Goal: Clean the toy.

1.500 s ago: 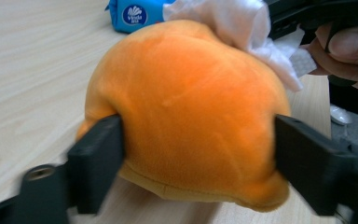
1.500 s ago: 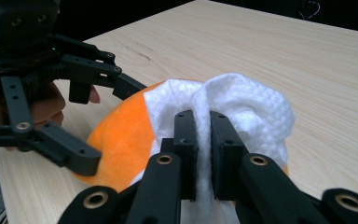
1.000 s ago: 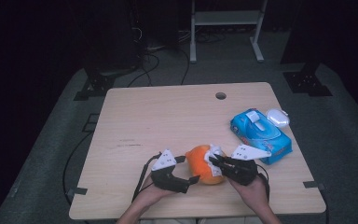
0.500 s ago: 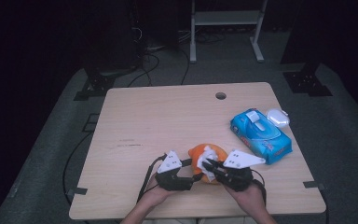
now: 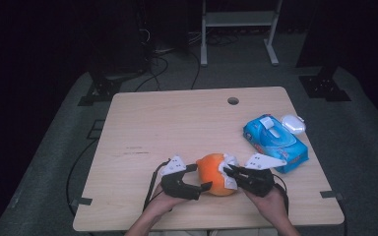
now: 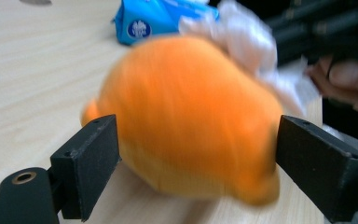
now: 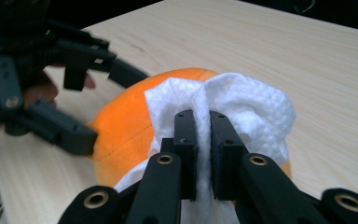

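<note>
Orange soft toy [image 5: 215, 173] sits at the bench's [image 5: 177, 123] near edge. Left hand-held gripper [image 5: 203, 177] has just reopened, jaws wide either side of it (pads apparently off). Right hand-held gripper [image 7: 203, 122] is clamped on the white wipe [image 7: 242, 105], against the toy's top; wiping probably continues, toy unsteadied.

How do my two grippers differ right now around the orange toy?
The left gripper has its jaws spread wide on either side of the orange plush toy; the right gripper is shut on a white wipe lying against the toy. The left gripper's jaws have just been opening; whether its pads press the toy is unclear. Both sit at the table's near edge, facing each other.
</note>
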Demonstrator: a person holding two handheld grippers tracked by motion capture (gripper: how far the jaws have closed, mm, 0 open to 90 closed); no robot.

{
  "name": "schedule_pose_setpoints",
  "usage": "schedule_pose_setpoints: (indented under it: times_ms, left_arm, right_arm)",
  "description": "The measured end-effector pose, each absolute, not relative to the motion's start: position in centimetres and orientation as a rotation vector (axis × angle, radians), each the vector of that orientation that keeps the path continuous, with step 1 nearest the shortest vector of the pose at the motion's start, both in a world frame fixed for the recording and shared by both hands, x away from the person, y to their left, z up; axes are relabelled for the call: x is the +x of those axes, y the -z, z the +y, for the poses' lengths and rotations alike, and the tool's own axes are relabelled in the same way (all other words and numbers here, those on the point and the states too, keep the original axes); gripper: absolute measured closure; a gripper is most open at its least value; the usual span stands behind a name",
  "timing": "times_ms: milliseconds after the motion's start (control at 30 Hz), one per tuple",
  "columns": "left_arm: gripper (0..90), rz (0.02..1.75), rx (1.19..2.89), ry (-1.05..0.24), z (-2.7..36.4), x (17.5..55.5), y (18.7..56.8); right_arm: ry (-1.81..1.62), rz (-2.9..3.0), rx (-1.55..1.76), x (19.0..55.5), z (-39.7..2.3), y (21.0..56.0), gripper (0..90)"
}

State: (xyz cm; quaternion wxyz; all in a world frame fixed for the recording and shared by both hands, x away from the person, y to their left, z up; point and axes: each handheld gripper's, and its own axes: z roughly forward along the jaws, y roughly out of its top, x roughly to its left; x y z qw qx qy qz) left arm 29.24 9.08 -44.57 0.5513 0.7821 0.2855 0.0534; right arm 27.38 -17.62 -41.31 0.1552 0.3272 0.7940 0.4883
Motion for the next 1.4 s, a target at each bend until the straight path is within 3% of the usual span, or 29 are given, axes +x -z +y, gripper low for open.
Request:
schedule_pose_setpoints:
  times_ms: [133, 200, 400, 533, 700, 833, 967, 1133, 1267, 1333, 1400]
  left_arm:
    - [14.0, 0.648, 1.876, -0.178, 9.2, 29.1, 44.5]
    - [21.8, 0.607, 1.918, -0.215, 9.0, 28.8, 45.0]
    - [25.9, 0.538, 2.011, -0.27, 8.3, 28.2, 45.5]
    - [25.2, 0.527, 2.013, -0.27, 8.3, 28.2, 45.1]
    - [15.2, 0.506, 1.923, -0.32, 8.1, 28.0, 44.0]
    - [23.0, 0.483, 1.966, -0.35, 8.0, 27.9, 44.7]
    - [27.5, 0.503, 1.981, -0.332, 8.3, 28.2, 45.0]
    - [27.6, 0.508, 1.98, -0.321, 8.7, 28.2, 45.0]
    - [15.9, 0.52, 1.914, -0.295, 8.8, 28.5, 44.4]
    - [16.3, 0.522, 1.919, -0.293, 8.8, 28.5, 44.4]
    - [23.2, 0.521, 1.94, -0.293, 8.7, 28.4, 44.6]
  right_arm:
    - [-1.414, 2.314, 0.914, 26.9, -16.9, 41.4, 81.9]
    - [-1.412, 2.33, 0.875, 26.4, -15.9, 41.1, 81.7]
    - [-1.395, 2.292, 0.879, 27.1, -16.0, 41.2, 81.9]
    - [-1.401, 2.246, 0.998, 28.2, -18.1, 41.5, 81.8]
    - [-1.489, 2.314, 0.945, 27.4, -17.5, 41.7, 81.7]
    - [-1.439, 2.343, 0.837, 26.5, -15.7, 41.3, 81.6]
    - [-1.45, 2.292, 0.959, 27.7, -17.7, 41.7, 81.6]
    - [-1.444, 2.258, 1.089, 28.5, -19.6, 42.6, 81.6]
    - [-1.469, 2.272, 1.018, 28.0, -18.6, 42.3, 81.7]
    - [-1.484, 2.272, 1.007, 27.9, -18.5, 42.1, 81.7]
    - [-1.5, 2.275, 1.002, 27.9, -18.5, 42.1, 81.6]
